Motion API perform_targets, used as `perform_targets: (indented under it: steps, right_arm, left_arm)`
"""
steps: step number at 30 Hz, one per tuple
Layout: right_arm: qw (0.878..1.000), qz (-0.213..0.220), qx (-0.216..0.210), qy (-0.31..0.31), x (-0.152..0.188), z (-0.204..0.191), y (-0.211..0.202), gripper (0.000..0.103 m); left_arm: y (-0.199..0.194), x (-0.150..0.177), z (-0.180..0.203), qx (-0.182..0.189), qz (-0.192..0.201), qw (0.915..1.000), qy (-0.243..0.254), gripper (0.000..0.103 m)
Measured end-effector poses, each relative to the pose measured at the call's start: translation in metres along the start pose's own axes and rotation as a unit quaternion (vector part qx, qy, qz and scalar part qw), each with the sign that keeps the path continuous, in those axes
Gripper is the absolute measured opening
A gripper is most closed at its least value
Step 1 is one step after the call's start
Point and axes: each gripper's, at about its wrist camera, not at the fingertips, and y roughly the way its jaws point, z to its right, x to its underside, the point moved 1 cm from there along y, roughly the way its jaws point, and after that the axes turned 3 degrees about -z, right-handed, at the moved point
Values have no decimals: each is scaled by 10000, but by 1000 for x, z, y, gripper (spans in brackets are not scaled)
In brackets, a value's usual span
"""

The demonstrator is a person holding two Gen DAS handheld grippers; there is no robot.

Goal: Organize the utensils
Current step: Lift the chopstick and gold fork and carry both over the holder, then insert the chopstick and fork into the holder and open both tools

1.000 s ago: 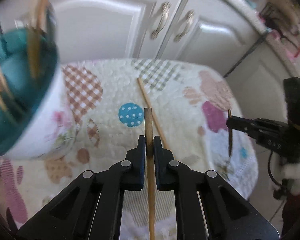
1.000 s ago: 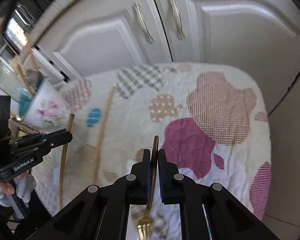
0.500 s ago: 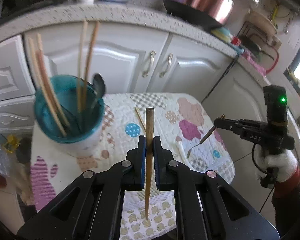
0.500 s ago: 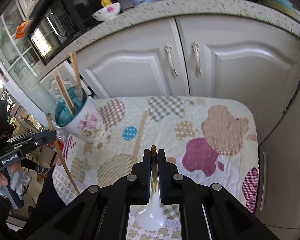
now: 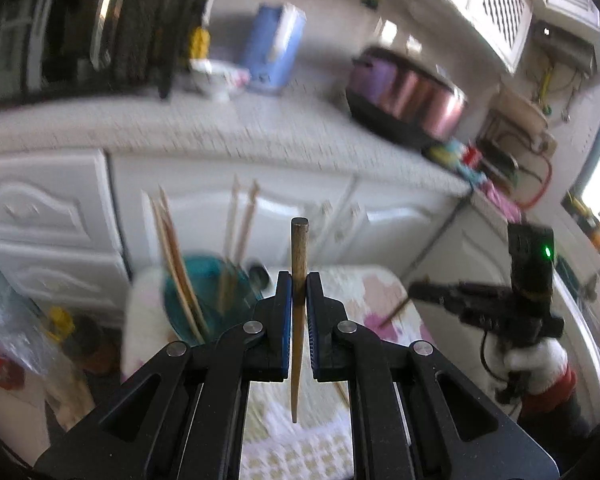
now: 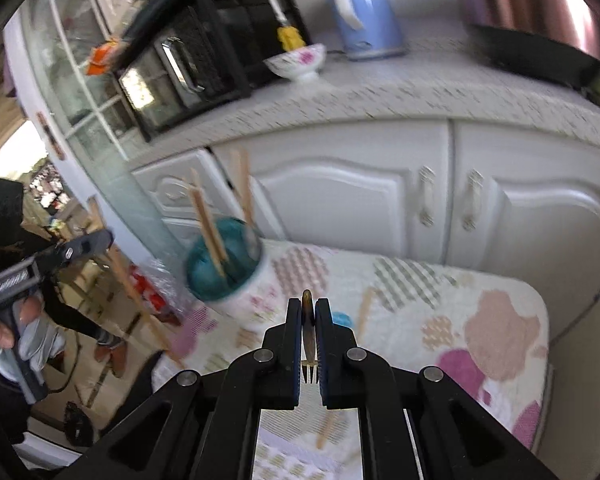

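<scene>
- Your left gripper (image 5: 299, 294) is clamped shut on a wooden chopstick (image 5: 298, 320). The stick stands close to upright between the jaws, thick blunt end up above the fingertips, thin tip pointing down toward the quilted cloth (image 5: 364, 292).
- Your right gripper (image 6: 308, 320) is closed tight on a small fork (image 6: 307, 334). Its long axis runs along the fingers: the dark handle end pokes out just past the fingertips, and the gold prongs point back down between the jaws.
- From the left camera the fork hangs slanted from your right gripper (image 5: 424, 290), prongs low and toward the cloth.
- The cup (image 6: 224, 276), teal inside and white with flowers outside, stands on the near left part of the patterned cloth (image 6: 480, 320), ahead and left of the fork. Several chopsticks (image 6: 208, 224) stand in it, leaning with their ends fanned upward.
- In the left view the cup (image 5: 204, 300) sits just left of your held chopstick, apart from it.
- Another chopstick (image 6: 366, 304) lies flat on the cloth, right of the cup, long axis running away from you.
- Behind are white cabinet doors (image 6: 380, 192), and on the counter a blue kettle (image 6: 364, 12) and a flowered bowl (image 6: 296, 62).
- Both views are motion-blurred, so finer detail is unclear.
</scene>
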Motion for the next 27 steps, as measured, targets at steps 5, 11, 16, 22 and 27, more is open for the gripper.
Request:
perform_targets:
  steps: [5, 11, 16, 22, 27]
  right_arm:
    - [9991, 237, -251, -264, -33, -32, 1, 6]
    - [9972, 307, -472, -485, -66, -66, 24, 6]
    - [9973, 92, -474, -546, -80, -79, 65, 6]
    - [9974, -292, -523, -398, -71, -76, 114, 6]
    - [9961, -660, -551, -203, -54, -63, 150, 6]
  left_arm:
    - [-16, -36, -16, -431, 578, 9974, -69, 6]
    - [-3, -52, -29, -1063, 912, 9901, 71, 6]
    - [26, -44, -45, -1351, 827, 9873, 74, 6]
    - [67, -22, -62, -1620, 557, 9852, 2, 6]
    - [95, -5, -75, -1588, 198, 9869, -182, 6]
